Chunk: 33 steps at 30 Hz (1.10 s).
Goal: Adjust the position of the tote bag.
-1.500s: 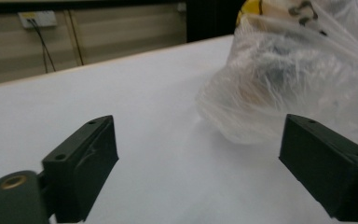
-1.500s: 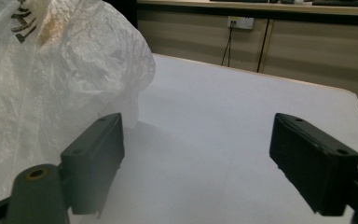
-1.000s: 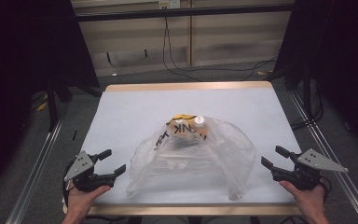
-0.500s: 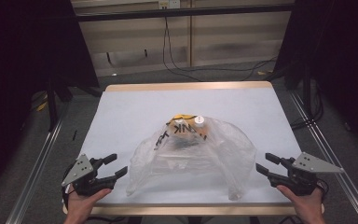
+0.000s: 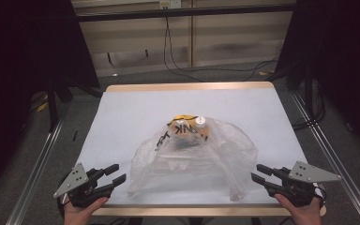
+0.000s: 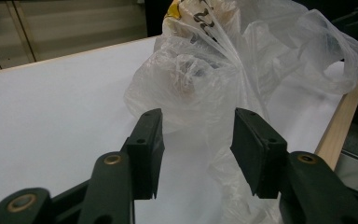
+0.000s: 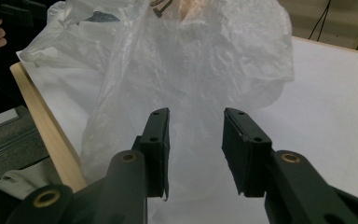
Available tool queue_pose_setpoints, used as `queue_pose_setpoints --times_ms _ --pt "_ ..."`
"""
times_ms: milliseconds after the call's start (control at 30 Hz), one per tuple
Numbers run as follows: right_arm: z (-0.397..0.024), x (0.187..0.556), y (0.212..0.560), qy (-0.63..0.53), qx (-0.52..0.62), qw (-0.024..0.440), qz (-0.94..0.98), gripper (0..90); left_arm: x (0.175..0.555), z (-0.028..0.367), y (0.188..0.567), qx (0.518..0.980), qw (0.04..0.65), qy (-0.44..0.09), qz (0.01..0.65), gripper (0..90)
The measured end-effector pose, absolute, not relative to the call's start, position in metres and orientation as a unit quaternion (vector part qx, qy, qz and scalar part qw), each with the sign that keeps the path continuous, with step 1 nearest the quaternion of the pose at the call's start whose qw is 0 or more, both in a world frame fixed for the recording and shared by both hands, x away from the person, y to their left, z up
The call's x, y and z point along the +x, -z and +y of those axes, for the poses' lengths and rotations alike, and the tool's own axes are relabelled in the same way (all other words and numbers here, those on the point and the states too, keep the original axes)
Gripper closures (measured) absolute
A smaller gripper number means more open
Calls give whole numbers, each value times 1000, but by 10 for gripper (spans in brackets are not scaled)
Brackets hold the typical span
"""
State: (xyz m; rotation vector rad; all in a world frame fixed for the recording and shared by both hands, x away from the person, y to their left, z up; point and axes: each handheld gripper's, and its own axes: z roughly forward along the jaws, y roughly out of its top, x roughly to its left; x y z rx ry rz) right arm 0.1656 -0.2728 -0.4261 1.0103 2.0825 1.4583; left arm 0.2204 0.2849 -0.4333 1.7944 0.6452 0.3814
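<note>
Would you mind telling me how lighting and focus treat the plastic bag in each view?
High view: the crumpled clear plastic bag is evenly lit on the white table, the surroundings dark. Left gripper view: bag sharp, near jaws softer. Right gripper view: bag bright, washed out, its folds faint.

Left gripper (image 5: 114,173) and right gripper (image 5: 258,173) drawn nearer table's front edge

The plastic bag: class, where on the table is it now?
In the high view, the plastic bag lies centre-near on the white table, between the open left tongs and right tongs.
</note>
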Motion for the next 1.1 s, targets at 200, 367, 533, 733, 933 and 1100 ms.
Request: queue_pose_setpoints --times_ms 200,367,533,733,933,1100 --pt "-265 151 428 -525 349 177 755 650 215 275 431 777 557 -150 254 563" --pt "-257 147 429 -527 333 155 766 630 206 269 434 791 547 -138 236 563" --pt "-247 148 431 -523 319 133 779 550 207 267 437 795 547 -123 232 551" --pt "-237 149 434 -516 305 118 792 489 209 257 442 810 532 -108 223 510" --pt "-225 157 444 -486 300 105 814 466 211 253 445 824 508 -117 220 431" --pt "-221 165 449 -472 298 100 824 515 217 256 450 826 495 -120 241 404"
